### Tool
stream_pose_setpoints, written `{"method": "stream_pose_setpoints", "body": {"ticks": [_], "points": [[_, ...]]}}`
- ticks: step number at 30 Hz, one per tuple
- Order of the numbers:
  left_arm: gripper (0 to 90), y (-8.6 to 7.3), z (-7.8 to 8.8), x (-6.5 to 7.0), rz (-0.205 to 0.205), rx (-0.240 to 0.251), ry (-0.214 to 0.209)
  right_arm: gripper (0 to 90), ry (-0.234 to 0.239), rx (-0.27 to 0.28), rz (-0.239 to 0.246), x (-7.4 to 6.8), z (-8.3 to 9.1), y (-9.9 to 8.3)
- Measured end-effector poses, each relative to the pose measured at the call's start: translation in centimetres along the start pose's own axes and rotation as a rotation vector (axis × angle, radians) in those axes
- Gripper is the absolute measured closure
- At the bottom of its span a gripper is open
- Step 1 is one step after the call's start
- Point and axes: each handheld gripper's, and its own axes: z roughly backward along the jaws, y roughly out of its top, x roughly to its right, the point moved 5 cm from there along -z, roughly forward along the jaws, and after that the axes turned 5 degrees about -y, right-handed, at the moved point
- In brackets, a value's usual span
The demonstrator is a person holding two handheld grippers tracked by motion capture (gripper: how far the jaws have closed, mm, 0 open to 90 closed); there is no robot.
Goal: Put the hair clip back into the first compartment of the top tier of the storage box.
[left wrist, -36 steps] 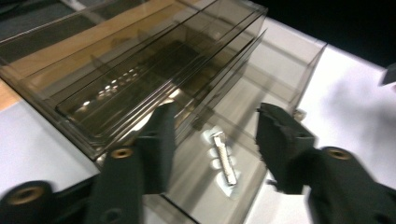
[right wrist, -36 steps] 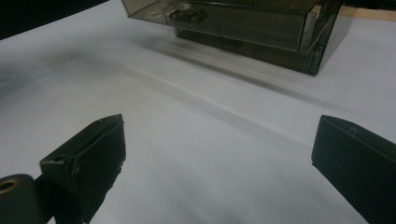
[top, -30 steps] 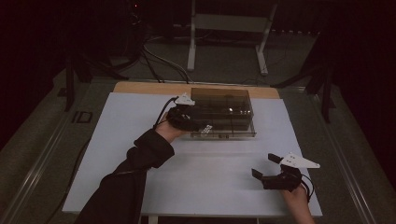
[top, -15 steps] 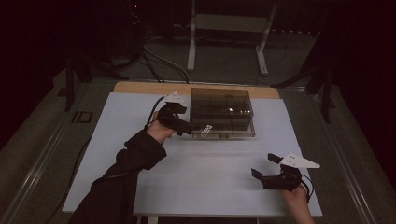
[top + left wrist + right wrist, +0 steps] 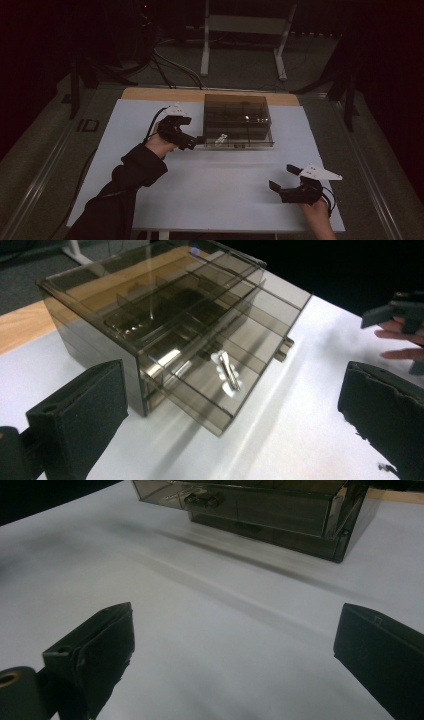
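Withdrawn leftward, left hand-held gripper (image 5: 196, 142) reveals drawer's metal clip (image 5: 228, 372).

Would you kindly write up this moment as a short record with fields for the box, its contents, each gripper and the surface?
box: smoky clear drawer box at the far middle of the table, a drawer pulled partly out
contents: small silver and white item lying in the open drawer
left gripper: left gripper by the box's near left corner, jaws just opened, nothing between them
right gripper: right gripper at the near right, open, holding nothing
surface: white table
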Motion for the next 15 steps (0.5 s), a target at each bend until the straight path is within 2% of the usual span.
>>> {"method": "stream_pose_setpoints", "body": {"ticks": [11,15], "points": [[0.9,-2.8,2.2,-0.2,0.023,0.022,-0.006,2.7,0.003,0.000,0.001,-0.1,0.0,0.0],[0.9,-4.2,2.8,-0.2,0.008,0.013,0.005,2.7,0.003,0.002,0.001,-0.1,0.0,0.0]]}}
